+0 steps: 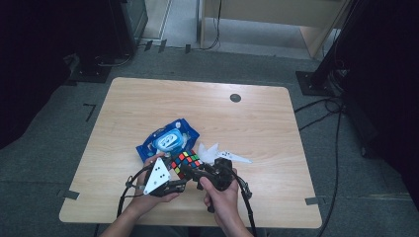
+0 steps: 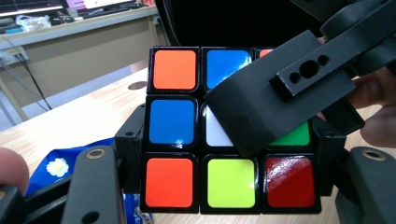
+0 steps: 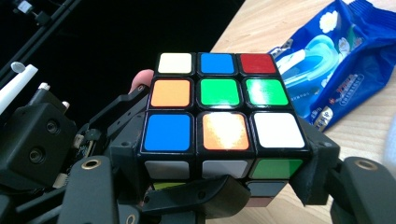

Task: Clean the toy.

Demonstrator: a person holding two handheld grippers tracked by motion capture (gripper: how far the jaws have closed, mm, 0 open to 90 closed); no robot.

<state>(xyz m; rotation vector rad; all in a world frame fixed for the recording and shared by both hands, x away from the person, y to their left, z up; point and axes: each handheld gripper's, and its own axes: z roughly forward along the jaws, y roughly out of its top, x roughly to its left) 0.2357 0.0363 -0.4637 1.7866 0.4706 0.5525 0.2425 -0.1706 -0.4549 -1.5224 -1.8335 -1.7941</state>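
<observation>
My left gripper (image 1: 179,170) pinches the cube (image 1: 186,163) by its sides, holding it steady above the table's (image 1: 257,128) near edge. My right gripper (image 1: 197,173) clamps one layer, probably to twist it. Wipes pack (image 1: 168,139) lies just behind.

A light wooden table (image 1: 257,123) with rounded corners stands on grey carpet (image 1: 44,163). Dark stands (image 1: 321,74) and loose black cables (image 1: 336,128) flank it on the floor. Beyond it sits pale wooden furniture (image 1: 276,12), and the room's edges fall into deep shadow.
</observation>
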